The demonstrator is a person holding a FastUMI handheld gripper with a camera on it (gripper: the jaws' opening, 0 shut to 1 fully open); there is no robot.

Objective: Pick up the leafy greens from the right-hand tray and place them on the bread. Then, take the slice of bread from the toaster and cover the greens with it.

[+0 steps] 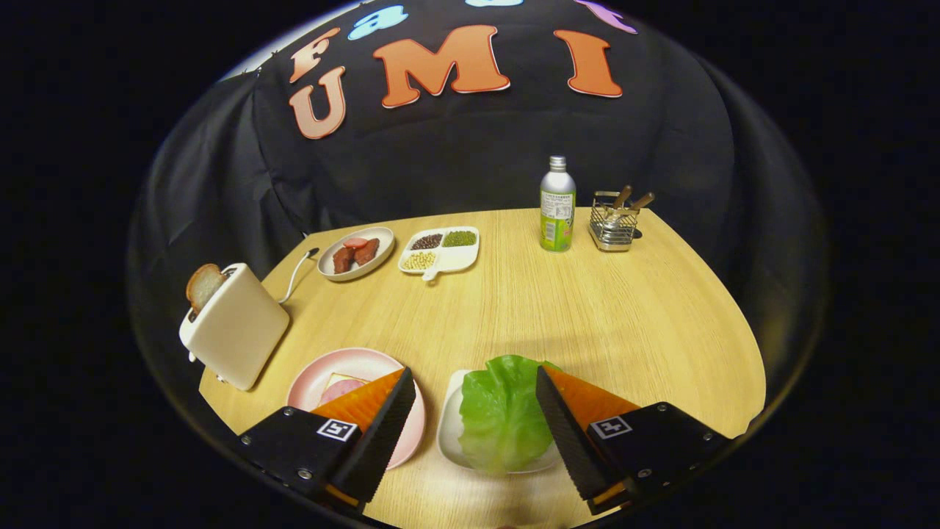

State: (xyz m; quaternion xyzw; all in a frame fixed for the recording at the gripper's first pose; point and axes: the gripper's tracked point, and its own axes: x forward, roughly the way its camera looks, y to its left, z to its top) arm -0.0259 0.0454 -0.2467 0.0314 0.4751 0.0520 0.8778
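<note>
The tongs (470, 411) are spread wide, grasping nothing, low over the near edge of the desk (602, 308). The greens (503, 415), one bright leaf, lie on a white tray (448, 433) and sit in the gap between the two fingers, closer to the right finger (565, 433), whose inner face hides the leaf's right edge; whether it touches the leaf cannot be told. The left finger (382, 433) stands apart from the leaf, over the rim of a pink plate (352, 367) just left of the tray. On that plate a pale pink round thing (339, 388) shows, mostly hidden behind the left finger; what lies under it cannot be told. Farther left of the tray and a little beyond it stands a cream toaster (239, 330), tilted in the view, with a slice of bread (203, 285) sticking up from its slot and a white cord (297, 270) running off behind it. Well beyond the tray, a beige plate (356, 253) holds red-brown pieces, and just right of it a white divided dish (440, 251) holds beans in separate compartments. Far beyond the tray and to its right stand a bottle (557, 206) with a green label and, beside it, a wire basket (613, 220) with wooden handles poking out.
</note>
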